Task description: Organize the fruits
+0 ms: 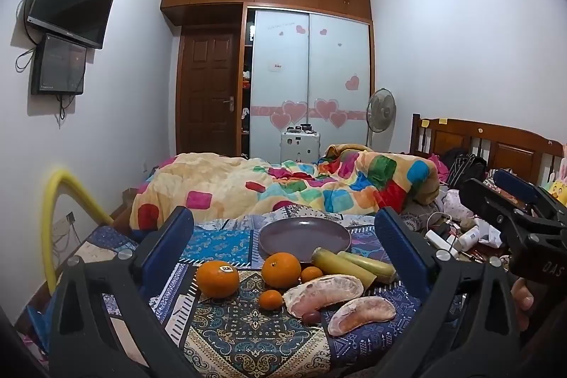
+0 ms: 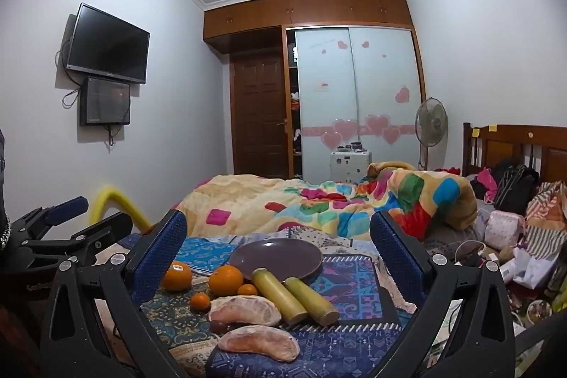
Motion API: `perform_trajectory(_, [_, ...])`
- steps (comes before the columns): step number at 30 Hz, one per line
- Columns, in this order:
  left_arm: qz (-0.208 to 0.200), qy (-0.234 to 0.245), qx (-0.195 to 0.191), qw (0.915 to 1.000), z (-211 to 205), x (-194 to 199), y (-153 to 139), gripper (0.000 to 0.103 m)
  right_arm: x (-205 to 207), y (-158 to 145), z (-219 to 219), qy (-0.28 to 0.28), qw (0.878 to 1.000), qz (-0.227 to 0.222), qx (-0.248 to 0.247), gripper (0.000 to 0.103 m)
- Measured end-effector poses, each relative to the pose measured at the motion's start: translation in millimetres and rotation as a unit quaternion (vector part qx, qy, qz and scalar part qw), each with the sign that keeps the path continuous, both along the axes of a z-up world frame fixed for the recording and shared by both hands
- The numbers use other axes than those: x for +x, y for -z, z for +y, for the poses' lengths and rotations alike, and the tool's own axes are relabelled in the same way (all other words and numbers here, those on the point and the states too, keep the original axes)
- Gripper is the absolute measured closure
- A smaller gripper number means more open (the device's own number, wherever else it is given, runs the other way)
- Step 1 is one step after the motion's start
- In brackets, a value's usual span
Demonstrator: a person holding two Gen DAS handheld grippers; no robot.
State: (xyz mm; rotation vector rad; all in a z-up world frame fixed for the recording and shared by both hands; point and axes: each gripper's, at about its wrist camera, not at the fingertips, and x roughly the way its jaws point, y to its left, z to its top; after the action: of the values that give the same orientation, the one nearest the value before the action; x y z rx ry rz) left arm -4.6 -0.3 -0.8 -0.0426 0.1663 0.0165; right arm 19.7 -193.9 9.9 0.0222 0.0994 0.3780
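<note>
On a patterned cloth (image 1: 248, 335) lies a group of fruit. An empty purple plate (image 1: 304, 238) (image 2: 280, 257) sits behind it. A stickered orange (image 1: 218, 278) (image 2: 177, 275) and a second orange (image 1: 281, 270) (image 2: 226, 278) lie at the left with two mandarins (image 1: 271, 300) (image 2: 200, 302). Two peeled pomelo segments (image 1: 324, 293) (image 2: 260, 342) lie nearest, a small dark fruit (image 1: 312, 317) beside them. Two yellow-green cane pieces (image 1: 343, 266) (image 2: 280, 294) lean by the plate. My left gripper (image 1: 283, 220) and right gripper (image 2: 278, 220) hover side by side before the fruit, both open and holding nothing.
A bed with a colourful checked blanket (image 1: 319, 186) stretches behind the cloth. Bags, bottles and cables clutter the right side (image 2: 506, 236). A yellow curved tube (image 1: 53, 218) stands at the left by the wall. Wardrobe, fan and wall screens are far back.
</note>
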Motion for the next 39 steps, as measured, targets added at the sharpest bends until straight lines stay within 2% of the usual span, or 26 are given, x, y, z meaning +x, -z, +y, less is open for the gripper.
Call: perform_trajectory(39, [0.003,0.001,0.001,1.0,4.2,0.7,3.0,0.0,-2.4,-0.4,4.4,-0.006,1.0,-0.003,0.005,0.0])
